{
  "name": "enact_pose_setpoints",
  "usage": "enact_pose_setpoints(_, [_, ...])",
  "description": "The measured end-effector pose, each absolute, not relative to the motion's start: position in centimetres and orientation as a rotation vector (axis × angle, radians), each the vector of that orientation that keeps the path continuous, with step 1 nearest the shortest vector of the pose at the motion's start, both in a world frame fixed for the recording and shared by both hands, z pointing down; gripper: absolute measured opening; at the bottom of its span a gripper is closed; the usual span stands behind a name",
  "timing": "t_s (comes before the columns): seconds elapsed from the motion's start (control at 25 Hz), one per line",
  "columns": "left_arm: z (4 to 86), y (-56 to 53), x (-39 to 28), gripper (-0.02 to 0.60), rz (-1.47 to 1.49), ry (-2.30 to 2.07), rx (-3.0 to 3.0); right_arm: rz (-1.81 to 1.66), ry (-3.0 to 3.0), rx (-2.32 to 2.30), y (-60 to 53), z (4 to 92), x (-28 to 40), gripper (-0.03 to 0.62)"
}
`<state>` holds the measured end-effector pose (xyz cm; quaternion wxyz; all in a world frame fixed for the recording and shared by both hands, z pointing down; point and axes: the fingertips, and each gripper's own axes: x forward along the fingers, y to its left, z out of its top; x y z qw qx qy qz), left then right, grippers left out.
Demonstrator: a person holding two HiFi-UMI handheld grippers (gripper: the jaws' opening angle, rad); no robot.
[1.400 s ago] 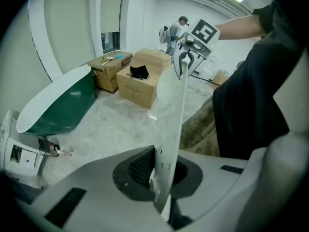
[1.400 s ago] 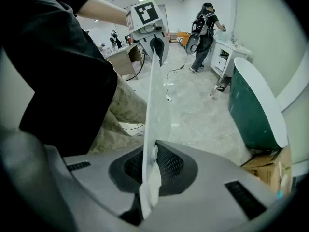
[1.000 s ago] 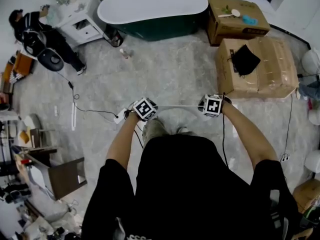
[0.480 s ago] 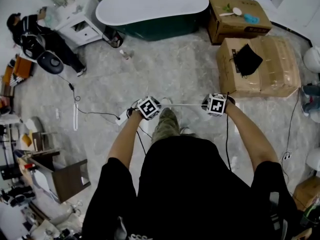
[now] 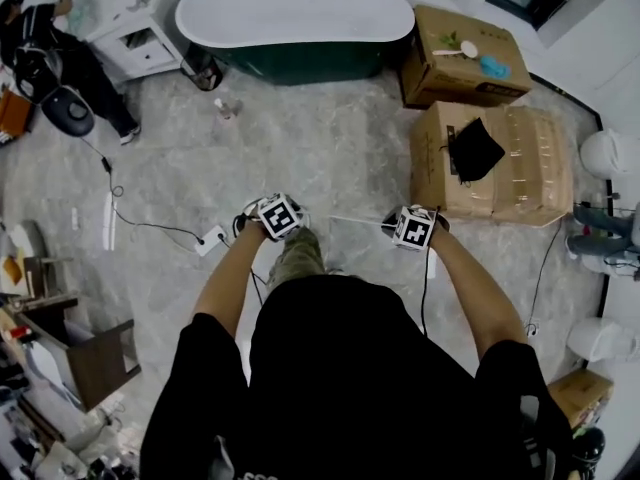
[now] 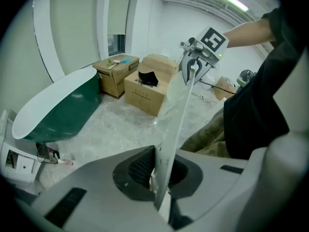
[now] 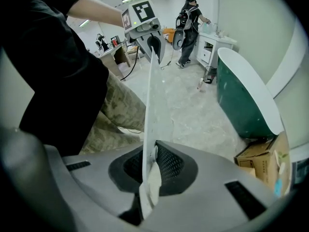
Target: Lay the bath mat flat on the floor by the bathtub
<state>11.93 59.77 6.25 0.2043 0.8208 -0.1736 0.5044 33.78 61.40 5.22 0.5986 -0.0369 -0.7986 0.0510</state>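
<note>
The bath mat point(image 5: 355, 220) hangs in the air at the middle of the head view, seen edge-on as a thin pale line stretched between the two claws; it is well short of the bathtub point(image 5: 295, 13) at the top of the frame and not yet on the floor. The left claw point(image 6: 161, 178) is closed tight on one upper corner, with the sheet pinched between its pads; the right claw point(image 7: 149, 170) grips the other corner the same way; both point steeply down. Held by two corners and pulled taut, the mat probably hangs as one flat sheet, which should let it go down without folds. This looks like the carrying step, with the laying not yet begun.

The top edge runs straight from claw to claw; the lower edge is hidden behind the person's body in the head view. Bare floor point(image 5: 330, 138) lies open between the mat and the tub. Cardboard boxes point(image 5: 500, 168) close it off at the right and a white cabinet point(image 5: 140, 38) at the upper left. A small bottle point(image 5: 228, 110) stands near the tub's left end; a cable point(image 5: 150, 226) trails across the left middle; another person point(image 5: 60, 58) stands at the upper left. The freest strip seems to lie before the tub's middle, and the boxes look like the nearest obstacle for the right claw.
</note>
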Motion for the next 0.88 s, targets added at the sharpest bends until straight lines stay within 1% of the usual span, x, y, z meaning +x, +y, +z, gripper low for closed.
enact_pose_setpoints(0.2, [6.9,55.0,11.1,0.025,1.338,-0.433,2.321,0.158,-1.802,-0.092,57.4,5.5,32.5,0.029])
enact_pose_setpoints(0.36, [7.1,52.4,8.8,0.025,1.378,-0.367,2.344,0.167,-1.774,-0.089,53.9,5.8,30.7,0.029])
enact_pose_setpoints(0.64, [7.2,46.2,5.2,0.025,1.335,-0.312,2.385,0.207,-1.734,-0.054,48.8,5.2,26.9,0.029])
enact_pose_setpoints(0.88, [7.6,41.4,4.9,0.025,1.281,-0.3,2.422,0.268,-1.729,0.025,44.0,5.3,26.3,0.029])
